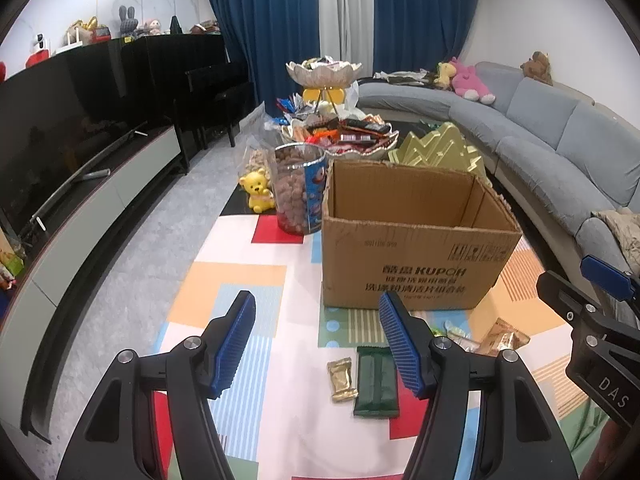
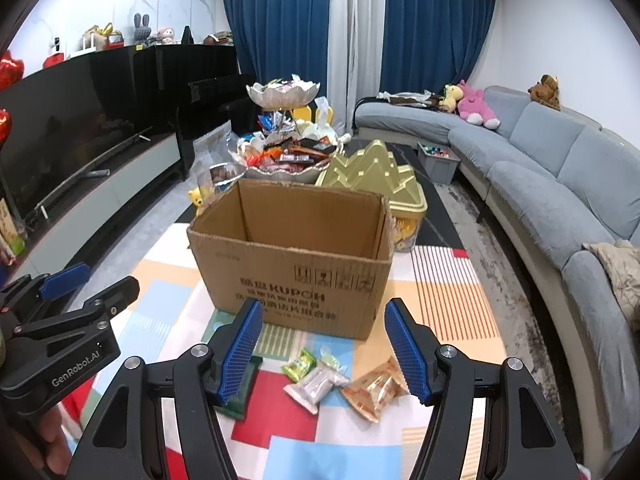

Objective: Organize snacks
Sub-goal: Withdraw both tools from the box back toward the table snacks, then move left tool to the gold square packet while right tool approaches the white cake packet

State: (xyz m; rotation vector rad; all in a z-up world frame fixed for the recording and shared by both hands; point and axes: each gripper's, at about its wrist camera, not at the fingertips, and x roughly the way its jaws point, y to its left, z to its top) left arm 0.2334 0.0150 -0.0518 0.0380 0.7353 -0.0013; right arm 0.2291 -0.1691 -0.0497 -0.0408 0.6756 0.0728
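Both tools gape wide, empty; only the left tool (image 1: pixel 318 344) view shows the gold packet (image 1: pixel 341 379).

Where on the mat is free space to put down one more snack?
Bare mat lies left of the cardboard box, in front of the nut jar. It is crowded before the box, where the green packet, gold packet and orange packet lie.

"kupoh" printed on the front of the cardboard box (image 1: pixel 416 276), chinese lines beside it too blurred to read, "das" on the right claw (image 1: pixel 608 392) body, "genrobot.ai" on the left claw (image 2: pixel 72 372) body
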